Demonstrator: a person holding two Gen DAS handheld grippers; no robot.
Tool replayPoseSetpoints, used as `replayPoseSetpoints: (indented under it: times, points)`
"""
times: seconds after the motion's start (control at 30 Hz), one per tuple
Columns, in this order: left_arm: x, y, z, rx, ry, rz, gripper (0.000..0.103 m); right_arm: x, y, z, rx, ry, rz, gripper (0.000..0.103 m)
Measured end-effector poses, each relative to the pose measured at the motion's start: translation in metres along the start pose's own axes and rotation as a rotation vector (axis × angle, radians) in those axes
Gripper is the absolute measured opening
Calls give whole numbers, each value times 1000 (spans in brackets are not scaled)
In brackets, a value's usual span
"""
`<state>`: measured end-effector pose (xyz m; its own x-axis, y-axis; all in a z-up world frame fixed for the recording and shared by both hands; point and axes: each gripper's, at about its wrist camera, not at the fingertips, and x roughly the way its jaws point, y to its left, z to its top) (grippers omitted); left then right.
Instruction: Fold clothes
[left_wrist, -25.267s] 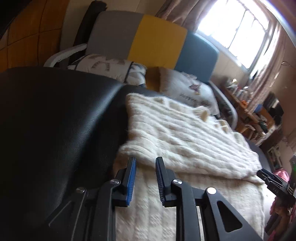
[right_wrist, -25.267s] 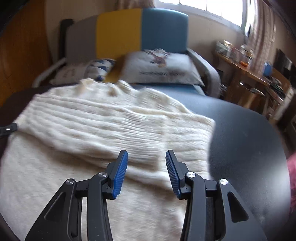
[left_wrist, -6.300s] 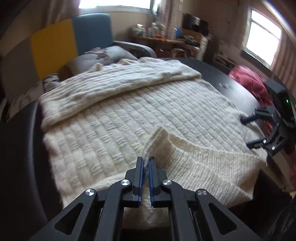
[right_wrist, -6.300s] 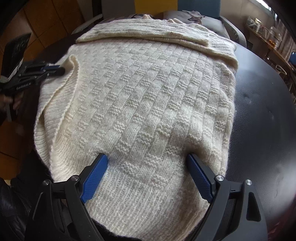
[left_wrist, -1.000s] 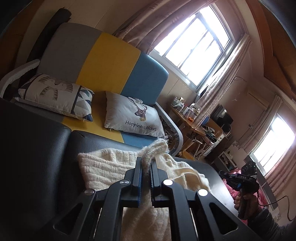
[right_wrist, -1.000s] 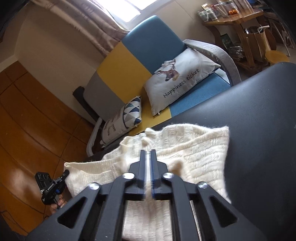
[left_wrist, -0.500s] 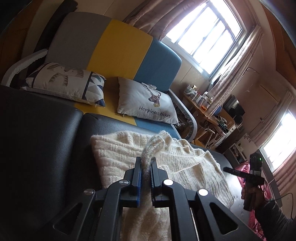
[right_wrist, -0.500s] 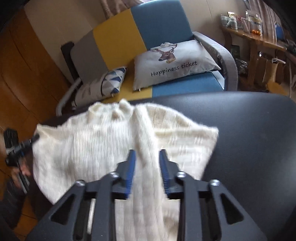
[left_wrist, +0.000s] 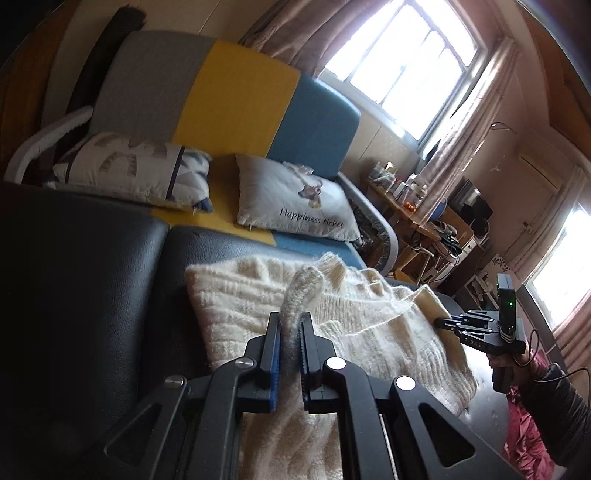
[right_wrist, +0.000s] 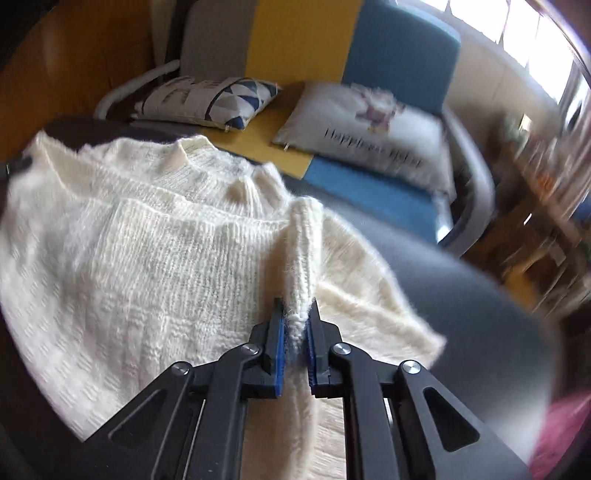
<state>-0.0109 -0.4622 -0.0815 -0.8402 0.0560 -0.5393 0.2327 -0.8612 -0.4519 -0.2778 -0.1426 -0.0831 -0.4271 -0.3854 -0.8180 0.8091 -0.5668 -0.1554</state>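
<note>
A cream knit sweater (left_wrist: 236, 306) lies on a black padded table (left_wrist: 92, 277), with its near half folded over towards the far edge. My left gripper (left_wrist: 290, 328) is shut on a raised fold of the knit at the sweater's left side. In the right wrist view the sweater (right_wrist: 129, 251) spreads out to the left, and my right gripper (right_wrist: 295, 328) is shut on a ridge of knit at its right side. The right gripper (left_wrist: 443, 322) also shows in the left wrist view, held by a hand in a dark sleeve (left_wrist: 546, 402). The left gripper's tip (right_wrist: 14, 164) shows at the sweater's far left corner.
Behind the table stands a grey, yellow and blue sofa (left_wrist: 236, 85) with a patterned pillow (left_wrist: 129, 173) and a white printed pillow (left_wrist: 295, 206). A cluttered wooden side table (left_wrist: 413, 199) is at the right. Pink cloth (left_wrist: 524, 432) lies beyond the table's right edge.
Both grippers have sunk towards the table with the sweater's edge, and more of the knit now lies flat. The right gripper's jaws have narrowed on the fold.
</note>
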Motion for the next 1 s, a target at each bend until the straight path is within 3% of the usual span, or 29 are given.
replayPoseSetpoints:
  times: [0.2,0.33,0.43,0.63,0.83,1.0]
  points:
    - [1,6,22,-13,-46,24,6,-32,-11,2,62,-99,-70,7]
    - [1,9,37,-23,-78,41,6,-4,-25,-2,138,-26,-69,7]
    - [16,19,31,-24,22,63,13,25,-26,-17,172,52,-52,7]
    - [25,39,14,6,184,30,29,27,-38,-23,241,33,-3,9]
    - [26,41,13,17,205,-17,37,29,-38,-26,257,23,6,9]
    - [54,29,19,100,280,23,38,27,-43,-30,296,22,38,10]
